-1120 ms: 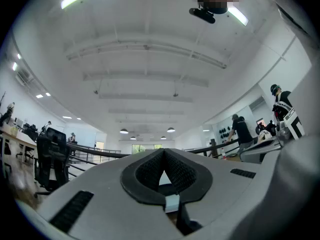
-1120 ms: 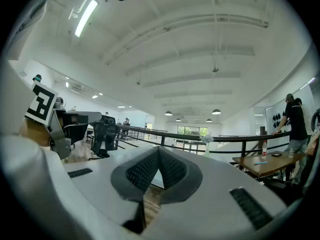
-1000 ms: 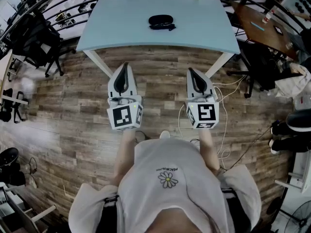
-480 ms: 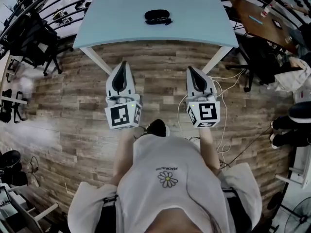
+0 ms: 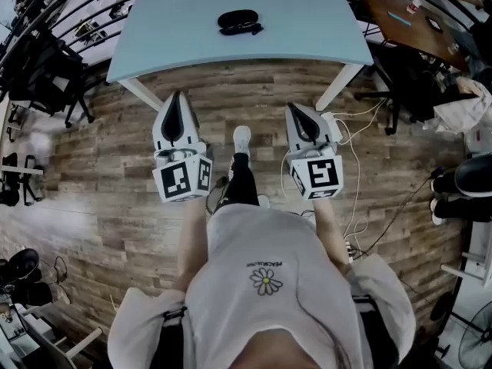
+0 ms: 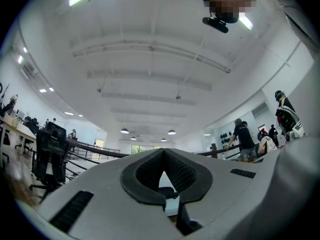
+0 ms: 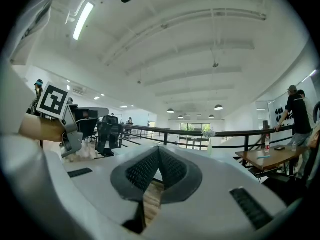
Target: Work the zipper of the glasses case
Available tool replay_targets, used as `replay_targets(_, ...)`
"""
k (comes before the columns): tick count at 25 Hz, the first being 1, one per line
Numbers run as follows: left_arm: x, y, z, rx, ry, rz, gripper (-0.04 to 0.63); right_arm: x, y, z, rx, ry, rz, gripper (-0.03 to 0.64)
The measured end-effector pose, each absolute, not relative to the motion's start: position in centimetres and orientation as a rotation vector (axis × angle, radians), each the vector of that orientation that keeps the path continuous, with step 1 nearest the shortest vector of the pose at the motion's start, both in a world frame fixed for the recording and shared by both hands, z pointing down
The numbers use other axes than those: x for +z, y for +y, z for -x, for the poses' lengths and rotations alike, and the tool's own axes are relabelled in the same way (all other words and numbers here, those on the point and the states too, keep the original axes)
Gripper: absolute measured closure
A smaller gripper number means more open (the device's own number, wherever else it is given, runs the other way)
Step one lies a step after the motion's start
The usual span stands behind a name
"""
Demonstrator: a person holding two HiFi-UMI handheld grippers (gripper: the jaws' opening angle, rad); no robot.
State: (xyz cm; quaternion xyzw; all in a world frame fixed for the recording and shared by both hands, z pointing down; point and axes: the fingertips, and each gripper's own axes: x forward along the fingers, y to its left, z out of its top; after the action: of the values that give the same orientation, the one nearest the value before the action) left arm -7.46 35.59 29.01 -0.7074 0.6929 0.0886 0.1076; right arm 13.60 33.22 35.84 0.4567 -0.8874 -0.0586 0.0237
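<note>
One black case (image 5: 237, 21) lies on the pale table (image 5: 323, 37), well back from the near edge and approx. midway between the near-left & near-right corners. Nothing touches it. A thin dark bit sticks out on its near side, poss. a strap or zip pull, but it is too small to say. Whether the zip is done up can't be read from here.

In the left gripper view a small dark blob (image 6: 167, 191) shows far off, low in the gap under the jaw tips. It is prob. the same case.

There are two grippers, L gripper (image 5: 177, 97) and R gripper (image 5: 291, 110). Both are over the wood floor (image 5: 100, 191), short of the table's near edge, side by side but apart, tips toward the table. In each gripper's own view the jaws meet tip to tip w/ nothing between the pads, so both are closed and empty.

There are two marker cubes, one at the back of each gripper: L cube (image 5: 182, 181), R cube (image 5: 317, 177).

Two white table legs show under the near corners: L leg (image 5: 142, 94), R leg (image 5: 338, 87). One white shoe (image 5: 241, 138) is on the floor between the grippers. White cables (image 5: 355, 141) trail just R of the R gripper. A black chair (image 5: 46, 71) stands off the table's L side, and a brown table (image 5: 407, 21) is at upper R.
</note>
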Motion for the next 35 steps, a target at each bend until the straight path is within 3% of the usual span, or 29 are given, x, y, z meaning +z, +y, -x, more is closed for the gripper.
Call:
replay_targets(10, 29.6, 24.2, 8.6, 0.329, 2.005, 2.134, 0.58, 35.8, 23.3, -12.1, -0.249, -2.693, -1.425, 0.609)
replay_targets(27, 28.8, -5.7, 15.9, 0.309, 1.915, 2.273, 0.58, 33.2, -6.8, -2.5, -0.214, -2.619, -1.456, 0.609)
replay_targets(35, 30.8, -12.1, 17.5, 0.238, 1.972, 2.296, 0.58, 34.1, -13.7, -1.4, -0.167, -2.603, -1.463, 0.609)
